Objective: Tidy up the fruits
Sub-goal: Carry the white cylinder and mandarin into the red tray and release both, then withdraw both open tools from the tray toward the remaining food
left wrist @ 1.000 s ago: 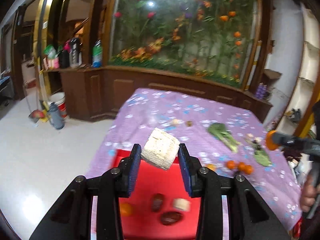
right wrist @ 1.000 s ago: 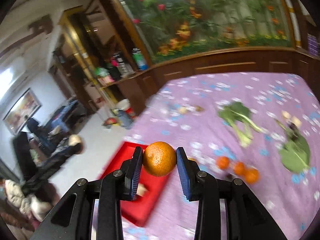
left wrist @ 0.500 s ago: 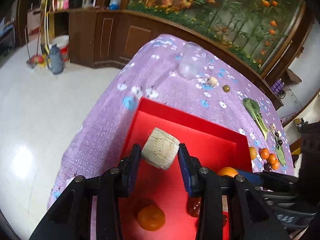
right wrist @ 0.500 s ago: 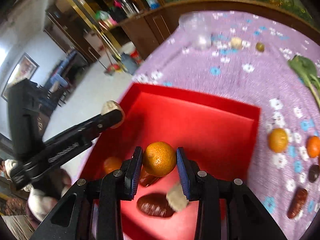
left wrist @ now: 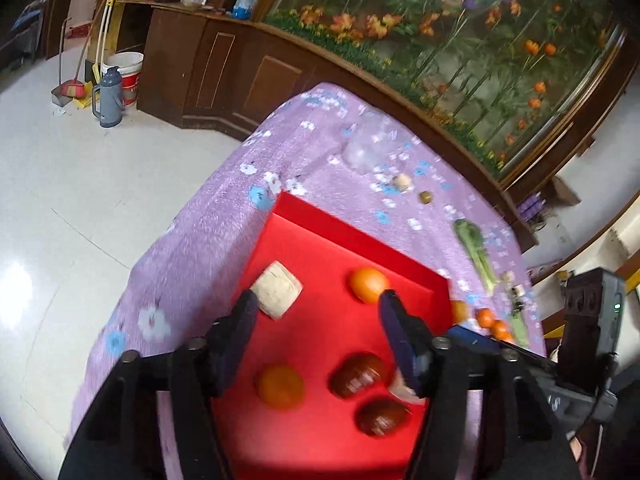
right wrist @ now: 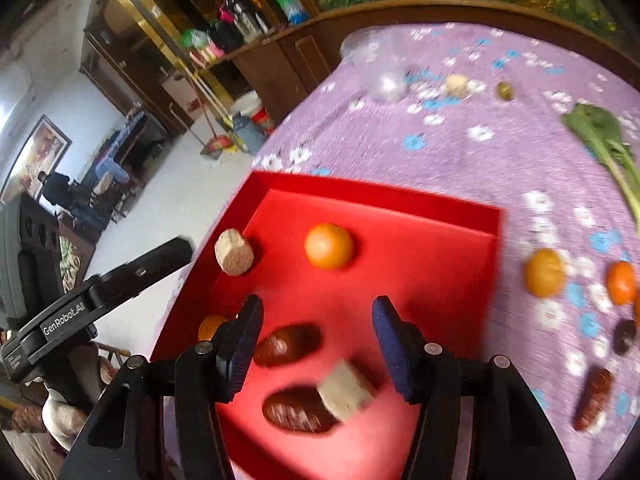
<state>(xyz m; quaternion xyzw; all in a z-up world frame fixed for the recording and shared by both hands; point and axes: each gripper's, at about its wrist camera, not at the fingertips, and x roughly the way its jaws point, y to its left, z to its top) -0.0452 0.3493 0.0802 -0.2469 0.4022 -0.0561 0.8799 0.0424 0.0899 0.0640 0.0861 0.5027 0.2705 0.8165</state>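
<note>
A red tray (left wrist: 352,236) (right wrist: 400,200) lies on the purple flowered tablecloth. My left gripper (left wrist: 316,328) is open and empty above it. A pale cut chunk (left wrist: 278,294) (right wrist: 234,251) lies in the tray just past the left finger. My right gripper (right wrist: 316,336) is open and empty above the tray. An orange (right wrist: 329,246) (left wrist: 368,285) lies in the tray beyond it. The tray also holds a second orange (left wrist: 280,386), two dark red fruits (right wrist: 287,345) (right wrist: 298,410) and a pale cube (right wrist: 344,390).
Several oranges (right wrist: 545,272) and dark fruits (right wrist: 594,398) lie on the cloth right of the tray. A leafy green (right wrist: 604,140), a clear cup (right wrist: 374,66) and small pale items (right wrist: 457,84) lie farther back. The table's left edge drops to a white floor (left wrist: 80,184).
Both grippers have opened over the tray. The pale chunk has dropped from the left one and the orange from the right one; both now lie in the tray.
</note>
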